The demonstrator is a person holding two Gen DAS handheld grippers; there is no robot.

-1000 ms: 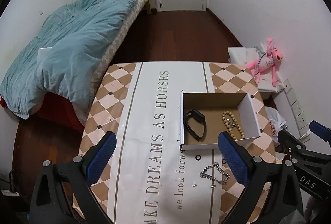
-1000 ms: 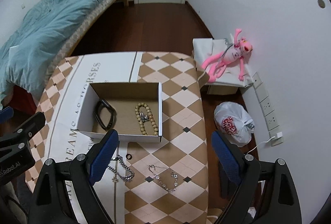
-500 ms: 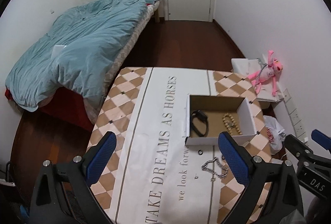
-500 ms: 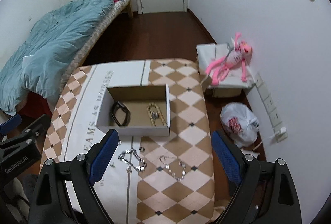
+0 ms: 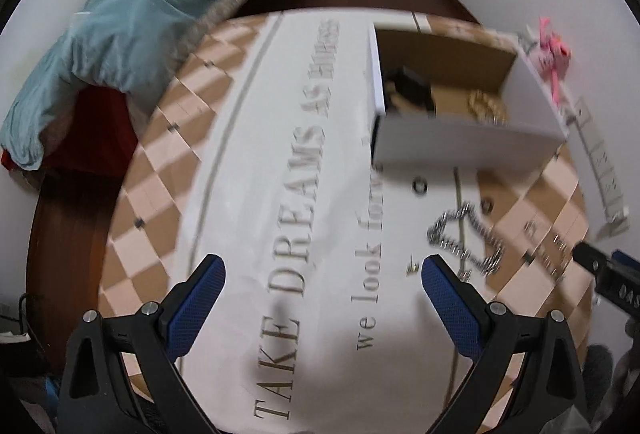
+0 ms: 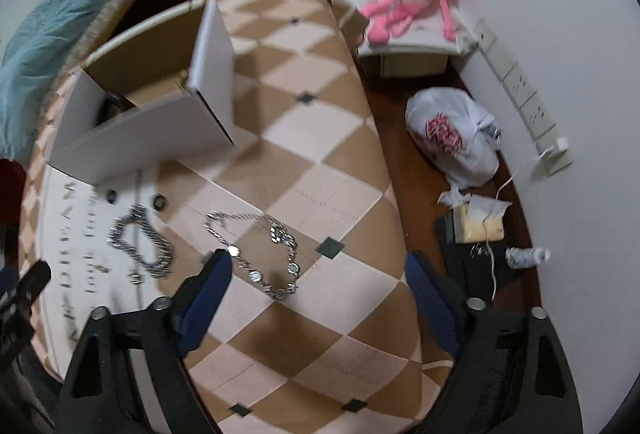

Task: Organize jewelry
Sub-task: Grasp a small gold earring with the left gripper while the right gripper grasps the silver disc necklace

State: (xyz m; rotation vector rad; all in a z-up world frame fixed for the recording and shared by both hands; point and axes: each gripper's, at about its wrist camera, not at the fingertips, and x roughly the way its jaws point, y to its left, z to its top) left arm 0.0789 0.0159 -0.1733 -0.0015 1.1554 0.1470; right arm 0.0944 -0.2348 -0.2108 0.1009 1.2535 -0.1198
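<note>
Necklace [image 6: 256, 254] just ahead of right hand-held gripper [image 6: 318, 284].

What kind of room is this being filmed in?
Most likely a bedroom in a home: a bed with a teal duvet, a pink plush toy by the wall, and a table with a patterned cloth holding a cardboard box of jewelry.

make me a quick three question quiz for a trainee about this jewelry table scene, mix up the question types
1. True or false: the right gripper already grips the disc necklace.
2. Which lies inside the cardboard box? A) beaded bracelet B) chunky silver chain C) pink plush toy
3. Fill in: two small dark rings lie on the tablecloth just in front of the ____.

Key: 1 false, both grippers' jaws stand open and empty; 2 A; 3 box.
</note>
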